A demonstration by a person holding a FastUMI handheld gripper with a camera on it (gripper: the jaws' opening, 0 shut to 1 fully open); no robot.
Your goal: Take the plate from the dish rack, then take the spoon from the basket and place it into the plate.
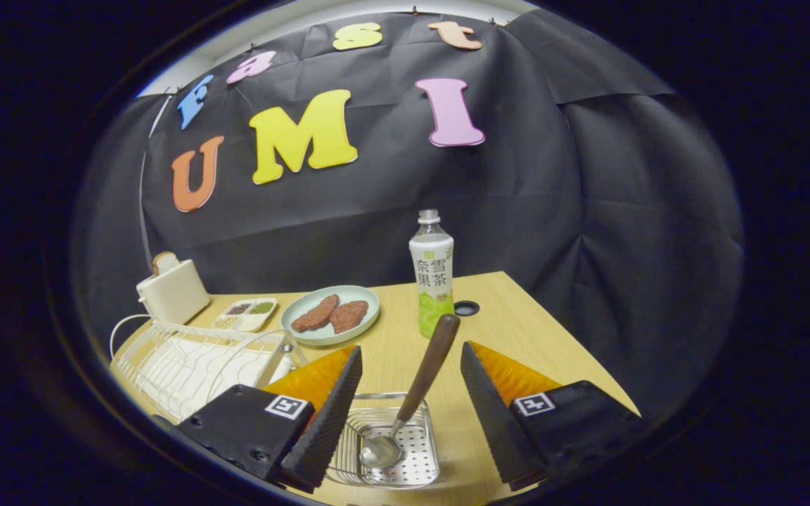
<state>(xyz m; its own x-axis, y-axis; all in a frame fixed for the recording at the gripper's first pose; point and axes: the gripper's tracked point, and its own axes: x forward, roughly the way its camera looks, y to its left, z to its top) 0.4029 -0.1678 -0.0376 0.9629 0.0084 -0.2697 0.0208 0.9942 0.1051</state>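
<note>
Wooden-handled spoon (412,393) stands in the wire basket (391,450) right between your gripper (408,414) fingers, bowl down, handle leaning up and far-right. Your jaws are wide apart, gripping nothing. The plate (331,316), with two reddish pieces on it, lies farther off on the table (517,330), left of the bottle (433,274). The dish rack (187,358) sits near left.

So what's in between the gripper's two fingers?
In the gripper view, the spoon stands in the wire basket between the open gripper's fingers, its wooden handle leaning up toward the bottle. Neither finger touches it.
</note>
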